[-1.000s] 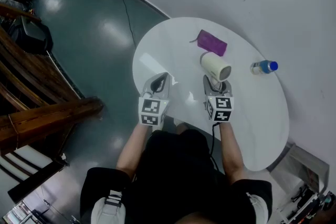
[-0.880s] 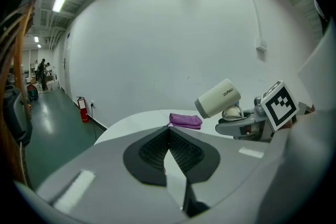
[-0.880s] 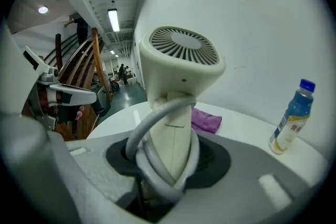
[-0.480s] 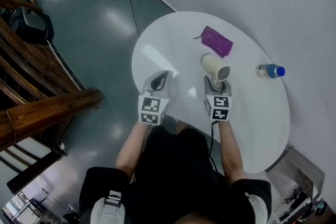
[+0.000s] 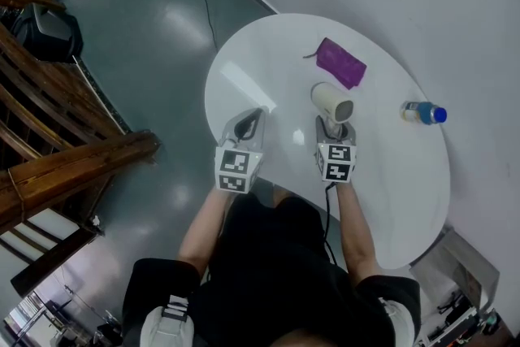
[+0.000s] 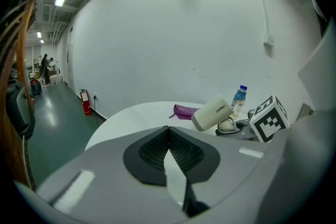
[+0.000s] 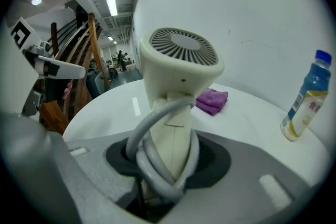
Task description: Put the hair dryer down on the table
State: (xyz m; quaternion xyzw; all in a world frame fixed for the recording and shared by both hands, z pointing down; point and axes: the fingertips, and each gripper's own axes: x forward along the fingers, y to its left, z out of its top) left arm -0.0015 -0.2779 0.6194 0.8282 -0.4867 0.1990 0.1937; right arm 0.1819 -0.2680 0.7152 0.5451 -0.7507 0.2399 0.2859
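1. Your right gripper (image 5: 334, 128) is clamped on the hair dryer (image 5: 331, 102) handle; your left gripper (image 5: 247, 124) is closed, empty.
2. Dryer sits at 12 o'clock from the right jaws, handle roughly upright over the table (image 5: 268, 53).

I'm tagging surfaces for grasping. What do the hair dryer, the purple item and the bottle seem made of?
Hair dryer: cream plastic, satin finish, judging by its moulded grille and seams; the grey cord looks rubbery. Purple cloth: soft fabric, matte, folded with limp edges. Bottle: probably clear plastic, see-through wall, blue cap.
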